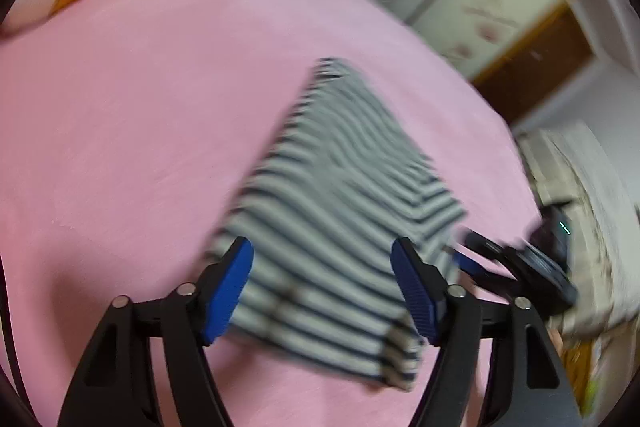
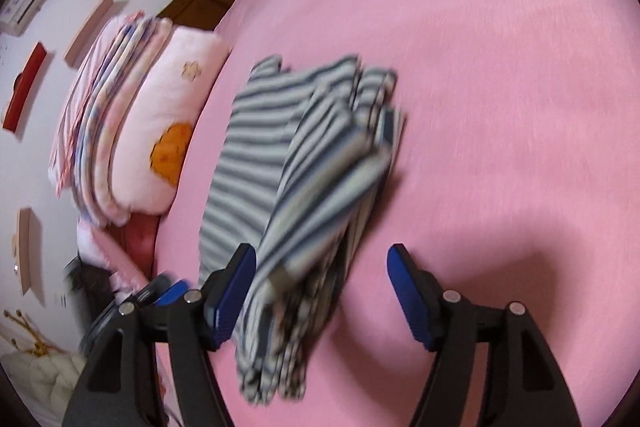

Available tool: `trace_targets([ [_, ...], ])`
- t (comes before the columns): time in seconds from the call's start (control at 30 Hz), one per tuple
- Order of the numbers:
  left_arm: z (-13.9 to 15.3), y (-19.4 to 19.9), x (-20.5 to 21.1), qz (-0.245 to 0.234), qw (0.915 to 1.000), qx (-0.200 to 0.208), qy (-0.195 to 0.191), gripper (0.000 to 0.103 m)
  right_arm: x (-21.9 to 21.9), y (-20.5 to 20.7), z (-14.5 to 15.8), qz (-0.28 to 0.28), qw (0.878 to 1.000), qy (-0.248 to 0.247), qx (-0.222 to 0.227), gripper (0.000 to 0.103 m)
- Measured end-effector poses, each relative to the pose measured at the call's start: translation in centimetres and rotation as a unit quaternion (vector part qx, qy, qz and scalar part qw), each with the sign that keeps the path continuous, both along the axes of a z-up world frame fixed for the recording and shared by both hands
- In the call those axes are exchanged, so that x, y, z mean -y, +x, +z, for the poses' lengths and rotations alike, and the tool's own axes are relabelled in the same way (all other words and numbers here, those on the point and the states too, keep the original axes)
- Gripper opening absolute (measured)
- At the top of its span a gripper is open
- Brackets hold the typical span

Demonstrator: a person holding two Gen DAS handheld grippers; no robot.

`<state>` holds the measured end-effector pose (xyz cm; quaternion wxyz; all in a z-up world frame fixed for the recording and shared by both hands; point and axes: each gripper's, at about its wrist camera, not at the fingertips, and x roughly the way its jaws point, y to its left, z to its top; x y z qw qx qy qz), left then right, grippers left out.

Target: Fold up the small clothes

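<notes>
1. The left tool [image 1: 322,291] has its blue pads spread apart, with nothing pressed between them.
2. The striped garment [image 1: 340,211] lies folded on the pink bed [image 1: 120,127], below and ahead of the left tool, reaching away from the gap between its pads.
3. The right tool [image 2: 322,293] also stands apart and grips nothing.
4. From the right tool, the striped garment sits ahead, nearer its left pad, its layered folds stacked.
5. A pink pillow [image 2: 168,139] lies beyond it to the left.
</notes>
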<state>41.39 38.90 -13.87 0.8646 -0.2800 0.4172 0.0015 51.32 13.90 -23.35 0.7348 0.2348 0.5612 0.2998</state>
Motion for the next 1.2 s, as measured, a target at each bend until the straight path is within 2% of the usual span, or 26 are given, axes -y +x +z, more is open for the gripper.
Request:
trace_targets([
  [0.07, -0.2, 1.0, 2.2, -0.036, 0.9993, 0.011, -0.005, 0.073, -0.2, 1.3, -1.1, -0.010, 1.000, -0.001, -0.002, 0.069],
  [0.17, -2.1, 2.7, 5.9, -0.081, 0.9966, 0.008, -0.012, 0.073, -1.0, 2.9, -3.0, -0.019, 1.000, 0.010, 0.003, 0.069],
  [0.27, -4.5, 3.3, 7.4, -0.089, 0.9958, -0.005, -0.022, 0.073, -1.7, 4.1, -3.7, -0.030, 0.999, 0.019, 0.034, 0.069],
  [0.33, -5.9, 3.7, 8.3, -0.082, 0.9964, -0.010, -0.023, 0.076, -1.9, 5.0, -3.9, -0.043, 0.998, 0.030, 0.038, 0.066],
  [0.37, -6.2, 3.7, 8.5, -0.078, 0.9967, -0.005, -0.020, 0.080, -2.1, 5.4, -3.8, -0.044, 0.998, 0.033, 0.044, 0.060],
  [0.4, -6.3, 3.7, 8.7, -0.074, 0.9970, 0.001, -0.021, 0.082, -2.4, 5.7, -3.6, -0.037, 0.997, 0.026, 0.055, 0.030],
  [0.43, -6.4, 3.7, 8.8, -0.072, 0.9971, 0.007, -0.022, 0.086, -2.9, 6.0, -3.2, -0.025, 0.997, 0.009, 0.070, 0.020],
  [0.47, -6.5, 3.8, 9.2, -0.070, 0.9973, 0.012, -0.022, 0.091, -3.5, 6.1, -2.5, -0.011, 0.996, -0.013, 0.090, 0.020],
  [0.53, -6.4, 4.1, 9.9, -0.065, 0.9976, 0.018, -0.019, 0.094, -5.0, 5.7, -1.2, 0.019, 0.987, -0.067, 0.144, 0.017],
  [0.6, -6.4, 4.4, 10.7, -0.061, 0.9978, 0.024, -0.010, 0.098, -6.2, 5.7, -0.5, 0.029, 0.978, -0.109, 0.176, 0.016],
  [0.67, -6.6, 4.7, 11.8, -0.057, 0.9979, 0.026, 0.019, 0.099, -7.0, 5.9, -0.2, 0.031, 0.970, -0.134, 0.202, 0.016],
  [0.77, -6.9, 4.8, 13.7, -0.064, 0.9946, 0.027, 0.077, 0.102, -7.7, 6.6, -1.3, 0.036, 0.965, -0.166, 0.200, 0.017],
  [0.8, -7.0, 4.8, 14.6, -0.070, 0.9919, 0.024, 0.104, 0.102, -7.5, 6.7, -1.6, 0.031, 0.967, -0.166, 0.193, 0.020],
  [0.83, -7.0, 4.7, 15.3, -0.074, 0.9885, 0.019, 0.130, 0.102, -7.0, 6.7, -1.8, 0.020, 0.967, -0.166, 0.192, 0.031],
  [0.9, -7.0, 4.3, 16.0, -0.080, 0.9831, 0.009, 0.164, 0.102, -5.9, 6.3, -1.6, 0.009, 0.967, -0.167, 0.191, 0.043],
  [0.93, -6.9, 4.1, 16.2, -0.082, 0.9814, 0.004, 0.174, 0.102, -5.4, 6.0, -1.4, 0.008, 0.966, -0.173, 0.195, 0.048],
  [1.0, -6.7, 3.5, 16.4, -0.084, 0.9791, -0.002, 0.185, 0.102, -4.2, 5.0, -0.6, 0.005, 0.959, -0.190, 0.208, 0.052],
  [1.2, -5.3, 0.9, 18.8, -0.115, 0.9759, -0.012, 0.185, 0.102, -0.1, 0.6, 1.4, -0.001, 0.950, -0.226, 0.213, 0.052],
])
